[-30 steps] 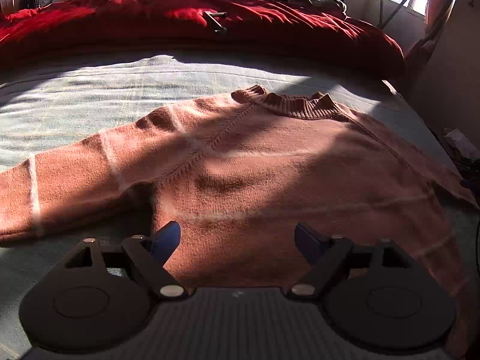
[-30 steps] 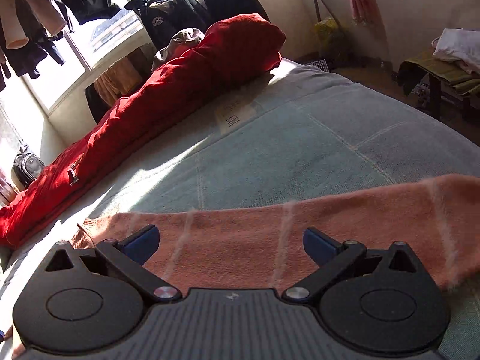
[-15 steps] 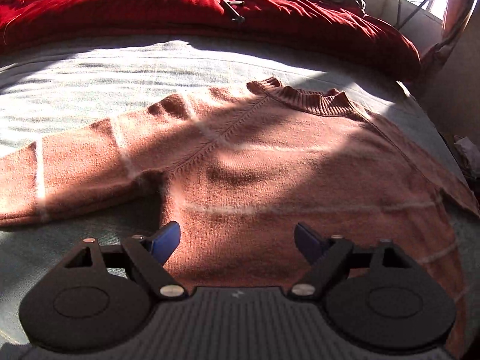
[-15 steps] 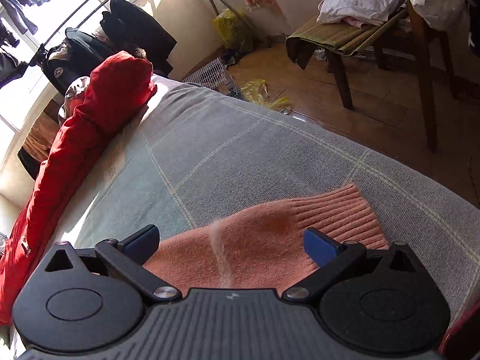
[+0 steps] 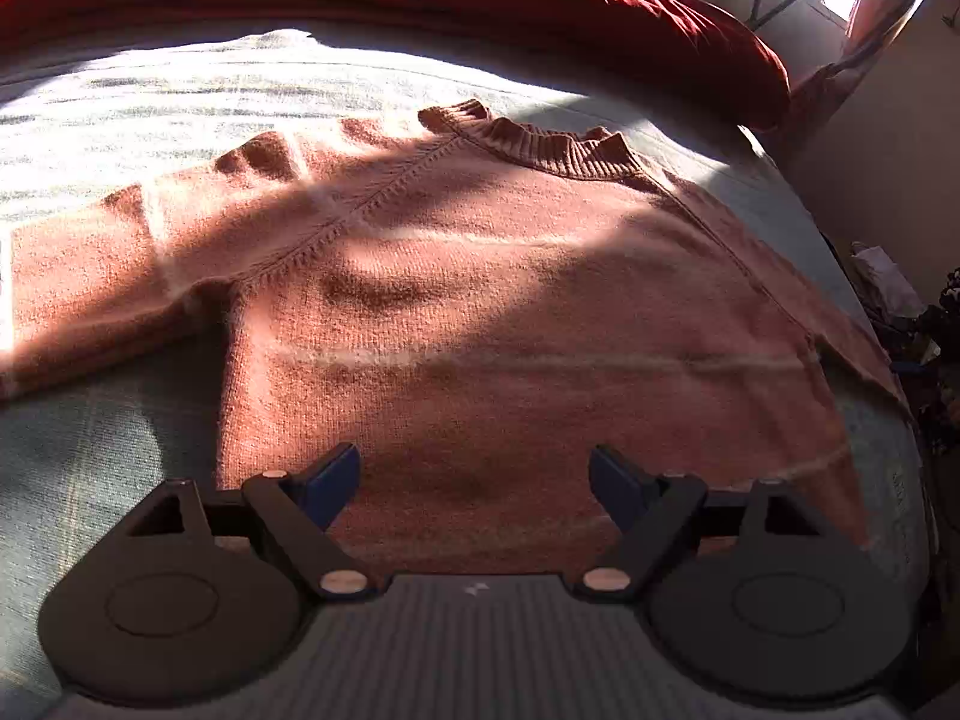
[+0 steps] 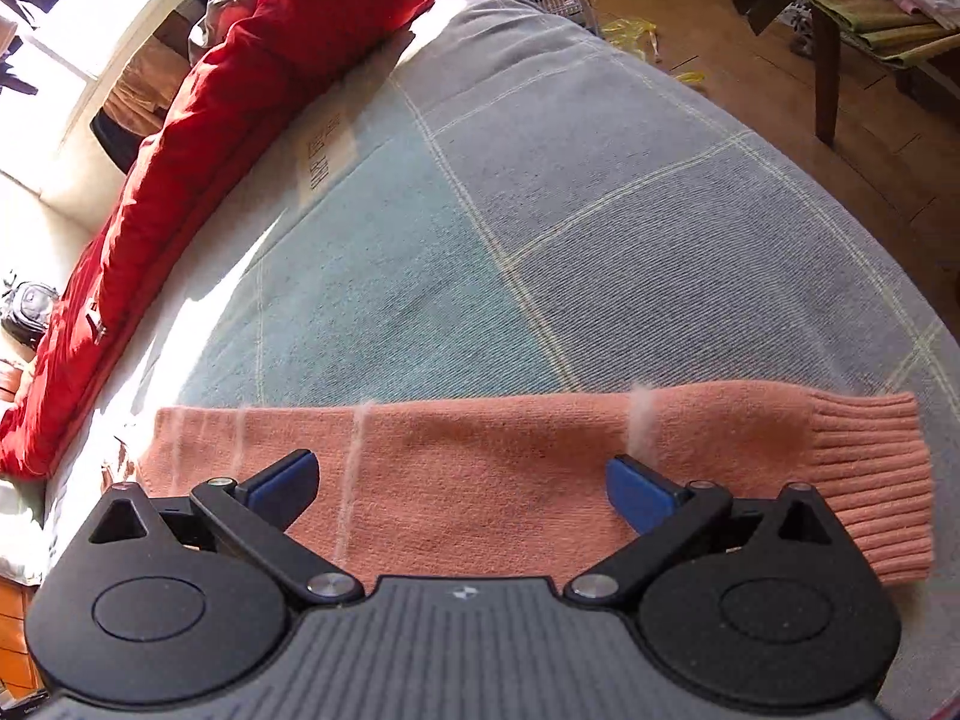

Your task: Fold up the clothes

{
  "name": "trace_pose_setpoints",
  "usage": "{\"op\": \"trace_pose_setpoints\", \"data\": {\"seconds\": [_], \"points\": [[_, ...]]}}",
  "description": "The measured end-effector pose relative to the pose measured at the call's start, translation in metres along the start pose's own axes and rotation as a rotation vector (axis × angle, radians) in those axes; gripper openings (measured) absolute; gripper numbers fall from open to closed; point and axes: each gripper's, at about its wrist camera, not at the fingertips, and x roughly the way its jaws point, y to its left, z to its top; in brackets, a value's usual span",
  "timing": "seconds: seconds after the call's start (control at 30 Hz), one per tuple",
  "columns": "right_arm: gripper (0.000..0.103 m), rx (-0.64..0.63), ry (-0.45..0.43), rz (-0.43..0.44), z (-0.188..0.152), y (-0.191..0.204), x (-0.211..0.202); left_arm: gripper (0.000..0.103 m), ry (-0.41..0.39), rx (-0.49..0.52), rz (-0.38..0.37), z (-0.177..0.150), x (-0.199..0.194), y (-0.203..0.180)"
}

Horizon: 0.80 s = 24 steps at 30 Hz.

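Blue pads spread wide on my left gripper (image 5: pixel 474 474), lower centre, over the hem of one salmon sweater (image 5: pixel 510 300) lying flat on the bed (image 5: pixel 90 432). Right gripper (image 6: pixel 462 480) likewise gapes, holding nothing, above one sleeve (image 6: pixel 510 450) with its cuff (image 6: pixel 870 480) at right. Risk, I judge: loose knit slips or bunches if pinched shallow. One red duvet (image 6: pixel 210 150) upper left.

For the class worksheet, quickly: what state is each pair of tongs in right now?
Left tongs: open, empty, over the salmon-pink knitted sweater.
Right tongs: open, empty, over the sweater's sleeve.
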Motion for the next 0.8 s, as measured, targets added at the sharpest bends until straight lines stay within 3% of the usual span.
{"op": "trace_pose_setpoints", "data": {"seconds": [0.43,0.53,0.63,0.8], "points": [[0.103,-0.097,0.066,0.040,-0.005,0.030,0.021,0.084,0.039,0.112,-0.037,-0.004,0.002,-0.028],[0.103,-0.021,0.025,0.050,-0.001,0.005,0.004,0.084,0.048,0.153,-0.041,-0.004,0.003,-0.036],[0.103,0.064,-0.025,-0.014,0.004,-0.017,-0.012,0.084,0.052,0.179,-0.049,-0.003,0.004,-0.043],[0.103,0.001,-0.039,0.034,0.002,0.005,-0.019,0.084,0.055,0.211,-0.057,-0.003,0.004,-0.054]]}}
